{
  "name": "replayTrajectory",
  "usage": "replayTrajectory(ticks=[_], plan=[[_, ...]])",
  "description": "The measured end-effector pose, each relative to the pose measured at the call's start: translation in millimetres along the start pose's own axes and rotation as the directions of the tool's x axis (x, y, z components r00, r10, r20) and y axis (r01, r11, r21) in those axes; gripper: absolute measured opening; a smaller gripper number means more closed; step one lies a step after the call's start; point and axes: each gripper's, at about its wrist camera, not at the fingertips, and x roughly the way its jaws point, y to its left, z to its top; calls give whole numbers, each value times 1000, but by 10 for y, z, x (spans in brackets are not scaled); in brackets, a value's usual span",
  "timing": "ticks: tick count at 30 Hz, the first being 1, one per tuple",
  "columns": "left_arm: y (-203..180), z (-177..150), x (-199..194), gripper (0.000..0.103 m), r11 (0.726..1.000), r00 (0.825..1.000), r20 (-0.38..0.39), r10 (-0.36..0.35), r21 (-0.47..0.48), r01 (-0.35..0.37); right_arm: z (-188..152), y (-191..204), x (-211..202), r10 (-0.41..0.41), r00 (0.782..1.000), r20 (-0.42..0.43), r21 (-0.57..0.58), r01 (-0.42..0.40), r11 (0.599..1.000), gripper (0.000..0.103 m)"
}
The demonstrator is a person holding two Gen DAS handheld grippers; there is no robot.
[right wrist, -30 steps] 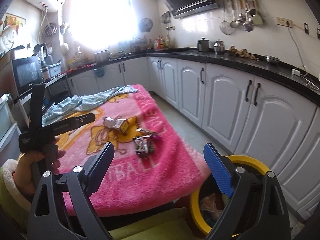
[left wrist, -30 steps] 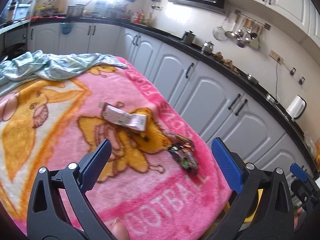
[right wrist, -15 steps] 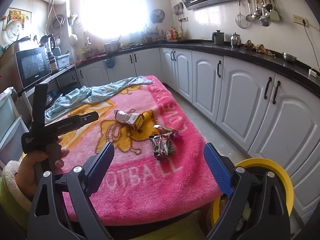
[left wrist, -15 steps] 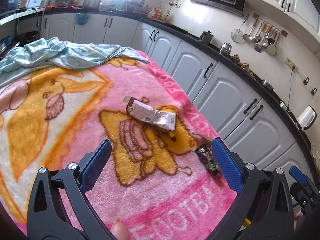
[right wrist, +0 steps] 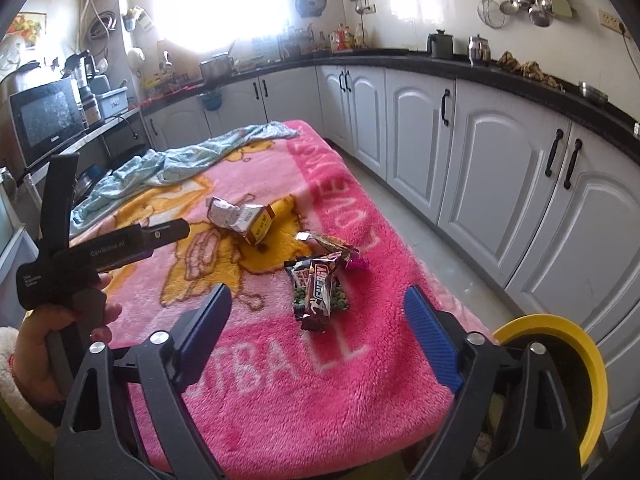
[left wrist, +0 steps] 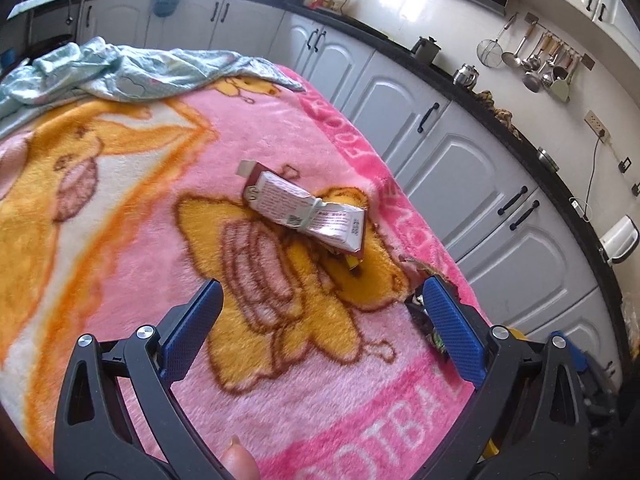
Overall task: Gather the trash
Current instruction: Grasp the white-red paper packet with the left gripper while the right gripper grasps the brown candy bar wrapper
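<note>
A crushed drink carton [left wrist: 306,212] lies on the pink blanket [left wrist: 120,208], ahead of my open, empty left gripper [left wrist: 320,316]. It also shows in the right wrist view [right wrist: 240,218]. Several snack wrappers [right wrist: 320,288] lie near the blanket's right edge, just ahead of my open, empty right gripper [right wrist: 318,324]. In the left wrist view the wrappers [left wrist: 420,304] are mostly hidden behind the right finger. A yellow-rimmed trash bin [right wrist: 576,368] stands on the floor at the lower right. The left gripper's body [right wrist: 100,252] is at the left in the right wrist view.
A crumpled light-blue cloth [left wrist: 120,68] lies at the blanket's far end. White cabinets [right wrist: 500,168] under a black counter run along the right, with a floor aisle between. A microwave [right wrist: 44,120] stands at the far left.
Both grippers have moved forward over the blanket. The carton is now nearer and centred before the left gripper; the wrappers sit closer to the right gripper. Both stayed open.
</note>
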Motion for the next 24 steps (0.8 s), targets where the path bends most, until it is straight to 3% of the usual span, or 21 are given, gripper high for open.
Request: replayTrajectory(ticks=[6, 13, 18, 21, 24], plan=[[-15, 125, 209, 92, 999, 999, -36, -32, -37, 31, 21, -56, 313, 11, 998, -57, 17, -10, 1000, 69], [64, 273, 485, 92, 985, 991, -92, -96, -150, 81, 64, -116, 642, 61, 989, -131, 59, -54, 997, 51], [160, 342, 694, 87, 968, 985, -129, -118, -238, 84, 40, -236, 920, 77, 977, -200, 109, -56, 992, 39], [218, 372, 793, 87, 956, 981, -148, -126, -283, 80, 0, -235, 974, 96, 971, -217, 120, -71, 990, 25], [262, 394, 865, 86, 947, 979, -162, -122, -316, 66, -33, -181, 942, 104, 971, -216, 100, -84, 991, 23]])
